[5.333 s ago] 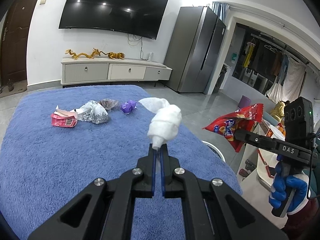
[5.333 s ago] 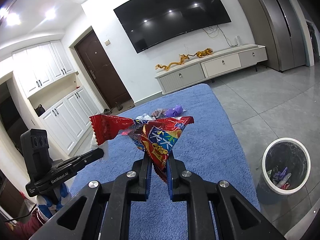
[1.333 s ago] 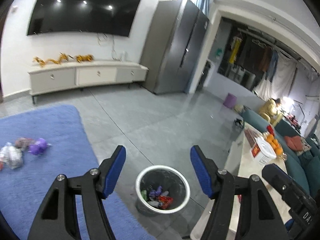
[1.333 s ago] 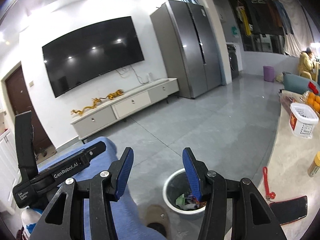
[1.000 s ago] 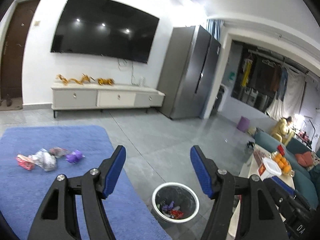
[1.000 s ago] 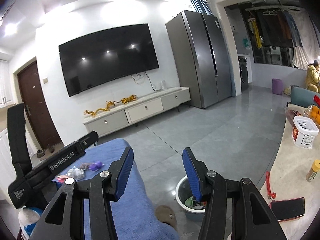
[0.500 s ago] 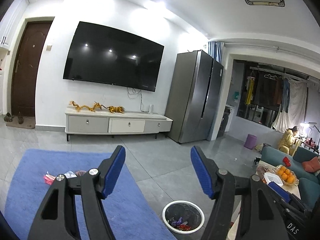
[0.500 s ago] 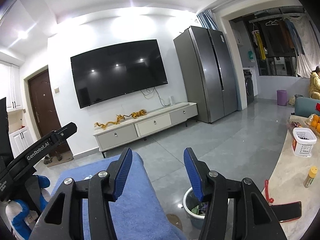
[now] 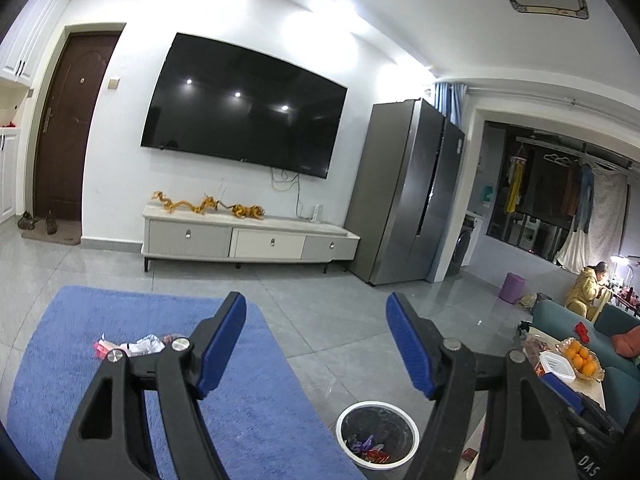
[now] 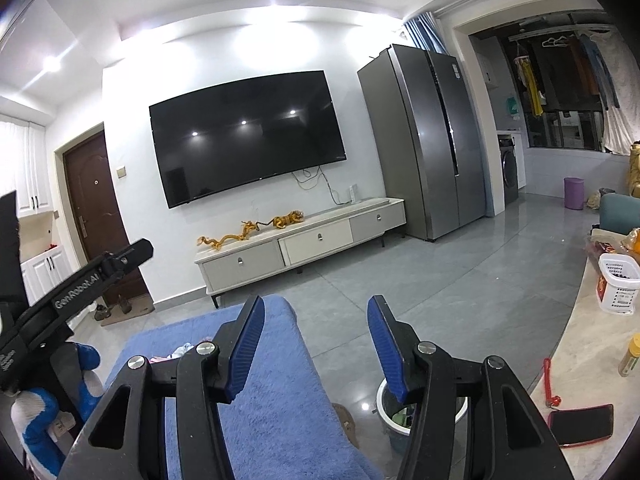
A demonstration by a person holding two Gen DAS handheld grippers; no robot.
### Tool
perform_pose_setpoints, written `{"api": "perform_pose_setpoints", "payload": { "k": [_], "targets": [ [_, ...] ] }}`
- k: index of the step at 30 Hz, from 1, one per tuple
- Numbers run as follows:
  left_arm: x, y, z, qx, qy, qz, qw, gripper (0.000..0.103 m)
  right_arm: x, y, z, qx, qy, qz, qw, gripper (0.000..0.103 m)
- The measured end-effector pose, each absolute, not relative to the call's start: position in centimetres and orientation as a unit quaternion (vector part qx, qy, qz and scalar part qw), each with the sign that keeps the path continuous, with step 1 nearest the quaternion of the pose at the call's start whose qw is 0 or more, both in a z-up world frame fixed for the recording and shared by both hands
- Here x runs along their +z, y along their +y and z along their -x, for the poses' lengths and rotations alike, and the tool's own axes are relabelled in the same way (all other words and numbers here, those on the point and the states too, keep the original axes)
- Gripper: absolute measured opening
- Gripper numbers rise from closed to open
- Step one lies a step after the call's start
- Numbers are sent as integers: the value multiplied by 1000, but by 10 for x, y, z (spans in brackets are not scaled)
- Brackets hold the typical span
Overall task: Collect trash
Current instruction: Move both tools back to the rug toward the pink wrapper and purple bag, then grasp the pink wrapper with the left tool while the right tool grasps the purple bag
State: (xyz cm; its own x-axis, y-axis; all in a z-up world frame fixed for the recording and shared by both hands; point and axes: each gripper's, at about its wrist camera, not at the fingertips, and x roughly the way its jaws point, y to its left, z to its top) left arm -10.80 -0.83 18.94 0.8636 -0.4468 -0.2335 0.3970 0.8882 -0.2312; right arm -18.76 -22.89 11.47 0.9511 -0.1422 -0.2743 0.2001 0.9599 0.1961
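Note:
My left gripper (image 9: 316, 340) is open and empty, held high over the edge of the blue-covered table (image 9: 248, 412). My right gripper (image 10: 316, 344) is open and empty too. A white trash bin (image 9: 377, 436) with wrappers inside stands on the floor below the table's right edge; in the right wrist view the bin (image 10: 390, 410) is partly hidden behind my right finger. A small pile of trash (image 9: 136, 346), a pink packet and crumpled foil wrappers, lies at the far part of the table, partly hidden by my left finger. It also shows in the right wrist view (image 10: 182, 352).
A white TV cabinet (image 9: 248, 240) stands against the far wall under a large TV, with a grey fridge (image 9: 404, 200) to its right. A marble counter (image 10: 592, 392) with a basket, a bottle and a phone is on the right. The left gripper's body (image 10: 72, 292) fills the left side.
About five seconds ago the left gripper held a white tissue and the right a red snack bag; both are now empty. Over the last second both views have tilted upward, away from the bin.

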Motion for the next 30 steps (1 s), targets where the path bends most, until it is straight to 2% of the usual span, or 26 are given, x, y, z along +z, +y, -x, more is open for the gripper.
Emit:
{"api": "perform_pose_setpoints", "payload": {
  "k": [16,30],
  "targets": [
    [130,-15,50,-198,188,55,960,71,87,-226,127,-38,170,-128,976,51],
    [68,68,-53,-131,227,72,962,71,49,-198,9,54,229,-126,964,51]
  ]
}}
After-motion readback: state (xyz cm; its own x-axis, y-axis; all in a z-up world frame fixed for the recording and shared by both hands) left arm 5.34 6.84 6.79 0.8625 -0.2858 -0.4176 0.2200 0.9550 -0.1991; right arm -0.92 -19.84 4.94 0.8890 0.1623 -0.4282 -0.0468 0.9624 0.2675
